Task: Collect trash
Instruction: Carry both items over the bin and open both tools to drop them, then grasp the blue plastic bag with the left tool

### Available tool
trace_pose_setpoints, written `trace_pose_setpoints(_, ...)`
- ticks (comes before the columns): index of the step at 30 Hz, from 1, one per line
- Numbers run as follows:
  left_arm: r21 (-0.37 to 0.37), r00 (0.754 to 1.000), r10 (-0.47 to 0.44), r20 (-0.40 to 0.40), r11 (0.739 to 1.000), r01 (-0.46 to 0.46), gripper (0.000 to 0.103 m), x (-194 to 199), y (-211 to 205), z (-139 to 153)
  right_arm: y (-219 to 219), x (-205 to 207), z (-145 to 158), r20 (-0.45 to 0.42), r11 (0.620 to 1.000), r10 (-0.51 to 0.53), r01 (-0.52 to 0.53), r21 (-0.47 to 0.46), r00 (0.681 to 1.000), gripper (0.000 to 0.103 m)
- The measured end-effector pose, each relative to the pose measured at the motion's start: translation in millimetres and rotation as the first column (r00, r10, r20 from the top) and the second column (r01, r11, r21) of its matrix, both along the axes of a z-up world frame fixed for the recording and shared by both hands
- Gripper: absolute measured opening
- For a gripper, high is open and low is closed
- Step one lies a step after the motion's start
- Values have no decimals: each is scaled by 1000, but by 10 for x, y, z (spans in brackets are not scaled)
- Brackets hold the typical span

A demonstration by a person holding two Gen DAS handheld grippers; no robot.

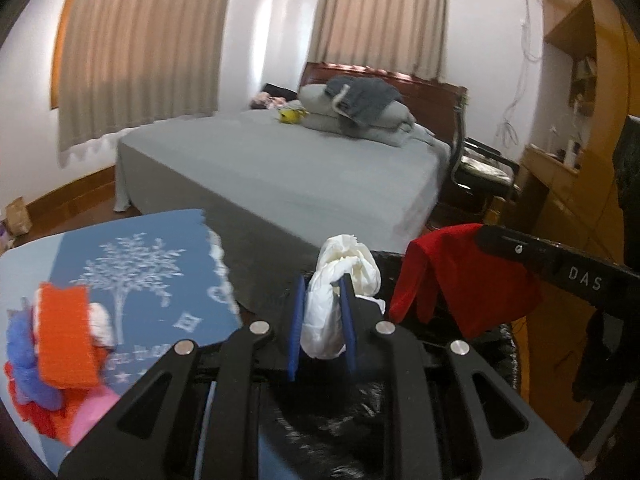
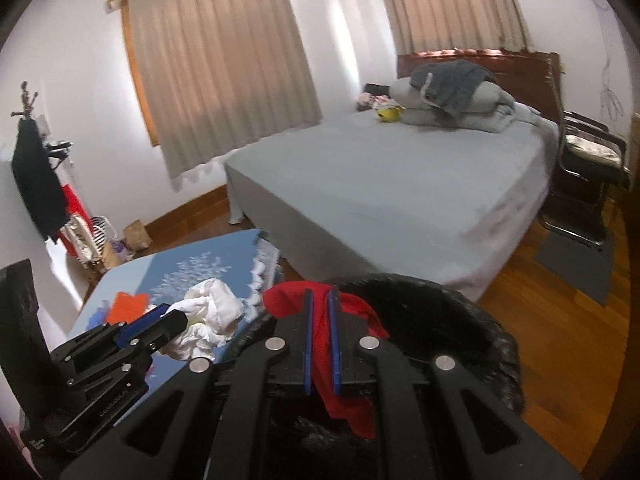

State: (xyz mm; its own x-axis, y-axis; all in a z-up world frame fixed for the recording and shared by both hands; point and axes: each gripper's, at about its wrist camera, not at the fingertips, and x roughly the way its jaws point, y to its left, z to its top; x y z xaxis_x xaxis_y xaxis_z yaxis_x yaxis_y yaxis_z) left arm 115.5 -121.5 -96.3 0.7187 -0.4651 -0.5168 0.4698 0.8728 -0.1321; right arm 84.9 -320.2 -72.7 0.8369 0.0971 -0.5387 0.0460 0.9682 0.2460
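Bedroom, two hand-held grippers side by side, both tilted downward; bed [image 1: 280,160] with grey sheet fills the far ground, pillows and dark clothing heaped at its headboard; table [image 1: 160,264] with blue tree-print cloth at lower left, its near edge cut off by the frame; black bin bag [image 2: 460,320], dark and blurred, contents hard to make out; left gripper [image 1: 322,300] clamped on a crumpled white tissue [image 1: 340,276], blue pads pressing its sides; right gripper [image 2: 321,320] closed on a red scrap [image 2: 352,360], which hangs over the bag's mouth; further scraps [image 1: 64,344], orange, purple and pink, heaped on the table; black chair [image 2: 588,168] beside the bed, partly cut off.
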Motion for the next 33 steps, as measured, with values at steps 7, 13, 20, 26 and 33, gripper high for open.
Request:
trace_pose_setpoints(7, 0, 1000, -21, -13, 1000, 21, 48, 66, -64, -63, -248, -64, -157, -36, 999, -47, 47, 9, 998, 15)
trace_pose_setpoints(13, 15, 998, 63, 11, 998, -63, 63, 63, 204, 31, -210, -58, -127, -22, 998, -62, 62, 0, 998, 52)
trace_pose_setpoints(20, 47, 977, 200, 69, 978, -203, 76, 41, 724, 172, 91, -1, -42, 34, 998, -63, 64, -17, 997, 96)
trace_pose_setpoints(26, 79, 933, 340, 118, 934, -350, 78, 3, 1306, 250, 548, 173, -26, 56, 999, 17, -15, -32, 998, 97)
trace_pose_setpoints(33, 112, 879, 462, 122, 873, -474, 78, 28, 1873, 215, 1113, 364, -69, 64, 993, 117, -115, -36, 991, 97)
